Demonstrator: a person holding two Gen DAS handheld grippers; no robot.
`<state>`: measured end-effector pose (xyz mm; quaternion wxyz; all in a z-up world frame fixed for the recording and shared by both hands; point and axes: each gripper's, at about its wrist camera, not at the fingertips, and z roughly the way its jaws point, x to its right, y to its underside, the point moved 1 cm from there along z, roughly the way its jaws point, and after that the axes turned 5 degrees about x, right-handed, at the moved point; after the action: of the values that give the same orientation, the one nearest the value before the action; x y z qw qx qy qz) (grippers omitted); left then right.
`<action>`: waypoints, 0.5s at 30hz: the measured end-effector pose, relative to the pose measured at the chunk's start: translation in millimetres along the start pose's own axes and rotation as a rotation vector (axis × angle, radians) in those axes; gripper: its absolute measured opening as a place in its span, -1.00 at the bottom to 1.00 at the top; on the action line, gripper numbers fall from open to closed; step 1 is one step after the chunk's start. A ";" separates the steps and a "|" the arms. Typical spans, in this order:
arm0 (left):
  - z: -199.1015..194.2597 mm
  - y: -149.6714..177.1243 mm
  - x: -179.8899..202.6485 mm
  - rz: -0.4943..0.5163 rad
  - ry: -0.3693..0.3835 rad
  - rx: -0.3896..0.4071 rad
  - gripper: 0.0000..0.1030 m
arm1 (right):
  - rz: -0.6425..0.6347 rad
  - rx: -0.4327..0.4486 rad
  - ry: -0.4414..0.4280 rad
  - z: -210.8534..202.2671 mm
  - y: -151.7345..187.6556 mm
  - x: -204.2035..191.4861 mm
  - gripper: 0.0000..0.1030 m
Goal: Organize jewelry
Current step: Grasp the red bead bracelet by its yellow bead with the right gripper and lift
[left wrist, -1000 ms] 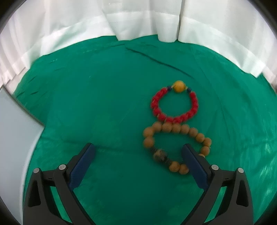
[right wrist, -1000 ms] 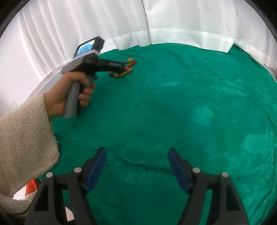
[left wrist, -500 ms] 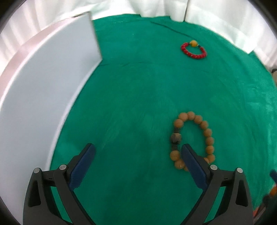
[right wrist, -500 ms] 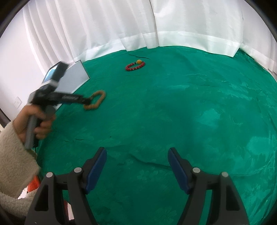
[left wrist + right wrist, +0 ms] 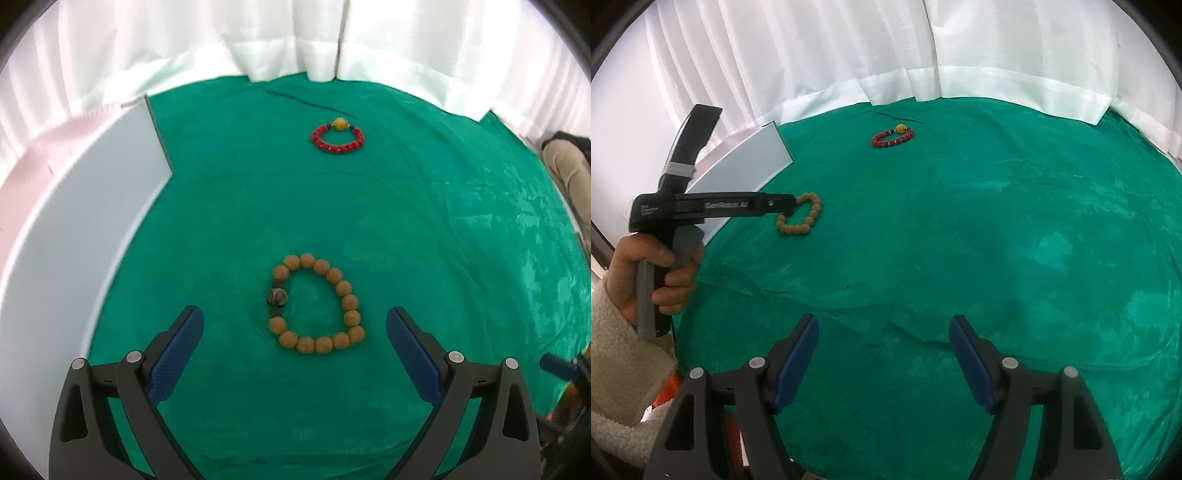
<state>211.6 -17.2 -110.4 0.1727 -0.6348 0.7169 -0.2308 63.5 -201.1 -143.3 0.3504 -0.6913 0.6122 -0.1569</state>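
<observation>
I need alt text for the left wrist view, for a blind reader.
A tan wooden bead bracelet lies on green cloth, ahead of the open left gripper. A red bead bracelet lies farther back; a white board is at left.

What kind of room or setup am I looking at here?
Probably a staged tabletop for practising jewelry sorting, not a shop or a bedroom: a green patterned cloth covers the surface, white curtains close it off behind, and only a tan wooden-bead bracelet and a red bead bracelet lie on it.

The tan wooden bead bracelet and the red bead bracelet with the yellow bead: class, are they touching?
Apart. The left wrist view shows the tan wooden bead bracelet near the camera and the red bead bracelet farther off, bare green cloth between them.
</observation>
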 end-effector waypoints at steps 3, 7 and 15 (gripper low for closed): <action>4.1 4.2 -10.6 -0.035 -0.016 -0.017 0.93 | 0.004 -0.012 -0.005 1.4 1.9 0.7 0.45; 8.1 10.8 -17.0 -0.055 -0.029 -0.041 0.93 | 0.008 -0.041 -0.031 3.1 -2.4 -0.1 0.45; -3.9 23.8 -31.4 -0.089 -0.045 -0.055 0.93 | -0.122 -0.113 -0.066 18.9 -65.5 -0.5 0.45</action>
<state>194.0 16.5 -121.7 0.1609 -0.6757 0.6898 -0.2043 123.8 -194.8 -112.2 0.3205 -0.7508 0.5649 -0.1201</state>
